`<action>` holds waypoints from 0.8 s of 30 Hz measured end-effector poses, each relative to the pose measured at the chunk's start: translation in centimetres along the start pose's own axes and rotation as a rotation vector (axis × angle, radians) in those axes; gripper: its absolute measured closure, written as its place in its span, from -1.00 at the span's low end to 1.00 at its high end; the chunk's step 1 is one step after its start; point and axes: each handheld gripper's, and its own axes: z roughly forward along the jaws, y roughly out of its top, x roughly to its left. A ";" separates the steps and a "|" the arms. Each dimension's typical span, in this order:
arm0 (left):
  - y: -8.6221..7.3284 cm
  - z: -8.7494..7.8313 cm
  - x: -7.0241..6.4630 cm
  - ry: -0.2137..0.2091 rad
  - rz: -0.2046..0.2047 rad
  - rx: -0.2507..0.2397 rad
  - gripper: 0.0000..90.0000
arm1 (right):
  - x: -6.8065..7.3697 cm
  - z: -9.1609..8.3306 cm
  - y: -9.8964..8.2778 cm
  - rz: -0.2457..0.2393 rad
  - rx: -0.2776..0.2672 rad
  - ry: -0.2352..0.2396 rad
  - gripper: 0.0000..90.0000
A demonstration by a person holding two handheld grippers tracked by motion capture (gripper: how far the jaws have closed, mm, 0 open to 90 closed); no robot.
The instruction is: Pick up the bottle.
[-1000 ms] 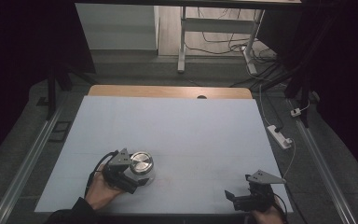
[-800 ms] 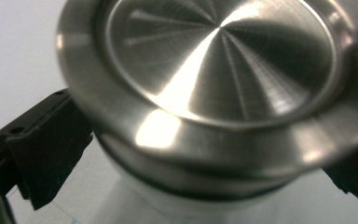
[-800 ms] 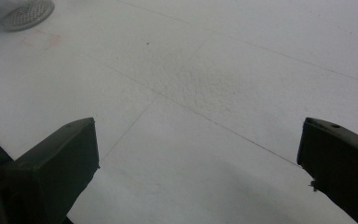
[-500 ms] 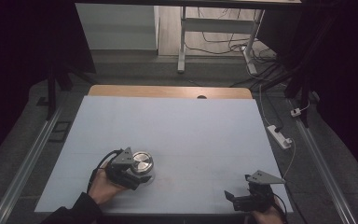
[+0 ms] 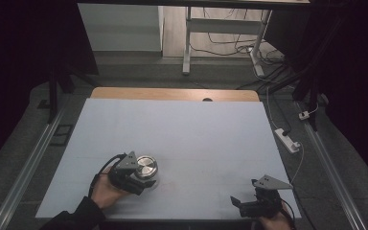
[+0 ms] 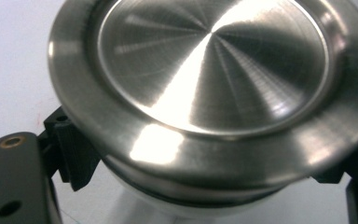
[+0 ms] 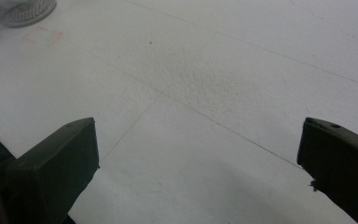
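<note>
A round brushed-steel stopper with a white body under its rim stands on the pale table mat at the front left. My left gripper comes at it from the left, and its jaws have just been closing on it. In the left gripper view the steel stopper sits close up, and my left gripper pinches the white body below the rim from both sides. My right gripper rests near the front right edge. In its own view the right gripper stands open over bare mat.
A small round mesh piece lies on the mat far off toward the left hand. The wooden table edge runs along the back. A white power strip and cables lie on the floor to the right.
The left gripper's jaws have closed in on the steel stopper, which has stayed where it was. The right gripper has not moved.
</note>
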 end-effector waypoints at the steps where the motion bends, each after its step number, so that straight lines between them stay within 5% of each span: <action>1: 0.0 0.0 0.0 0.000 0.000 0.000 -0.67 | 0.0 0.0 0.0 0.000 -0.001 0.000 -1.00; 7: 0.4 -0.7 0.2 -0.004 -0.023 -0.023 -0.67 | 0.0 0.0 0.0 0.002 -0.004 0.000 -1.00; 24: 3.3 -1.0 0.1 -0.042 0.003 -0.035 -0.67 | 0.0 -0.1 0.0 -0.002 -0.008 0.009 -1.00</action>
